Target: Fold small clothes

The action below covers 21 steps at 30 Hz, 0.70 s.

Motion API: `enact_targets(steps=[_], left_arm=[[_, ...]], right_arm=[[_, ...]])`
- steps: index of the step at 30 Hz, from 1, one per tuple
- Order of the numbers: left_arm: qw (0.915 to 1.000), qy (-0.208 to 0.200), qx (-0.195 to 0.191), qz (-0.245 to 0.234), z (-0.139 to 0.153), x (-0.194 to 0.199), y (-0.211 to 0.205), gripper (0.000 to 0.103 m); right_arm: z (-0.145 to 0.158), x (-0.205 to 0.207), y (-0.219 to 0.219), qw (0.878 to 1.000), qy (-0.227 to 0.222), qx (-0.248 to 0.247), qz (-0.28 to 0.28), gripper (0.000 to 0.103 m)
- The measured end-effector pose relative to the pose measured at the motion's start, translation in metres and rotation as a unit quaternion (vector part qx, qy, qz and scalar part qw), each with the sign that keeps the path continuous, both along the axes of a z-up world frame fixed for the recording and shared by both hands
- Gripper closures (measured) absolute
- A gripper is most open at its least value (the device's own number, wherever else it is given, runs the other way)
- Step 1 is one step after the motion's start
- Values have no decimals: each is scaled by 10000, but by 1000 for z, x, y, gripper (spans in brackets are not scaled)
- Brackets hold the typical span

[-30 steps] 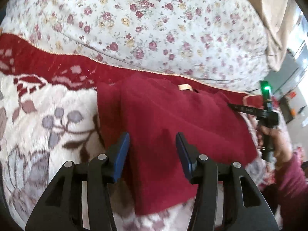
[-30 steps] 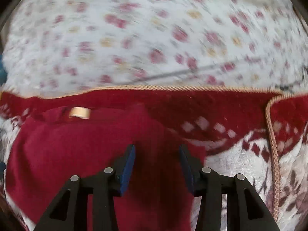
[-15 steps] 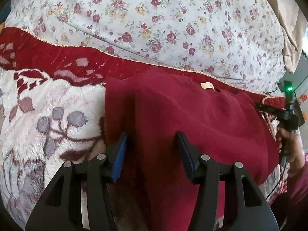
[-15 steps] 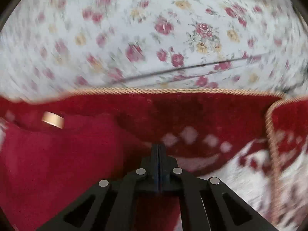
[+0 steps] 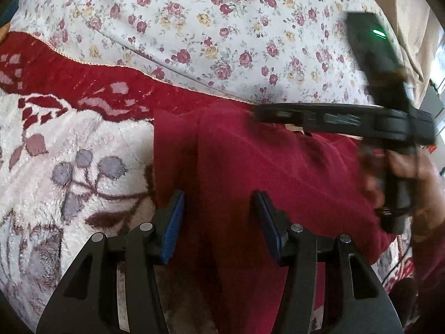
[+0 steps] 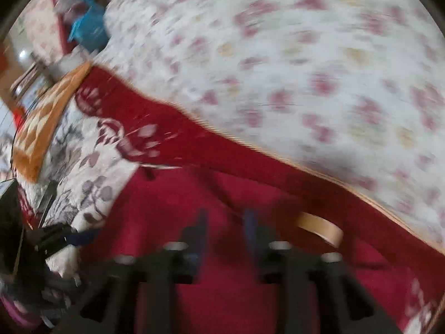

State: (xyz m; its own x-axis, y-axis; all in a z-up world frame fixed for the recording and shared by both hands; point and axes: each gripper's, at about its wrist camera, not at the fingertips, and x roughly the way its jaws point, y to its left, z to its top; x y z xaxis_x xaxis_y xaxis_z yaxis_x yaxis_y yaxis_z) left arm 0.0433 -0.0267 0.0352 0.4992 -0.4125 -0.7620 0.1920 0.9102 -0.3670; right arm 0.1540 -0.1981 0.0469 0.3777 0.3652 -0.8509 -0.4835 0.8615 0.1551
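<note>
The red garment [image 5: 272, 183] lies folded on the patterned blanket [image 5: 69, 167], filling the left wrist view from center down to 6 o'clock, with a flowered quilt [image 5: 222, 27] behind it at 12. The left gripper [image 5: 219, 217] hangs over the garment's left fold with its jaws apart, blue pads clear of the cloth, nothing pinched. The right gripper [image 5: 256, 114] comes in from 3 o'clock, held by a hand [image 5: 403, 178], its tip over the garment's top edge. In its own blurry view the right gripper [image 6: 225, 220] has its jaws opening above the red cloth, nothing between them, and a tan label [image 6: 319, 229] sits at about 4 o'clock.
</note>
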Motion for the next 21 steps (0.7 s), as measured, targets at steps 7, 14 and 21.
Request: enact_targets(steps=[7, 14, 21], left_arm=[[9997, 62, -240, -49, -2, 4, 4, 50], [9996, 65, -259, -68, -3, 5, 4, 49], [9997, 51, -234, -33, -4, 8, 3, 49]], right_arm=[[-44, 28, 57, 9984, 182, -181, 509, 62], [-35, 30, 52, 9990, -176, 53, 408, 95], [-51, 39, 67, 9997, -183, -140, 55, 95]])
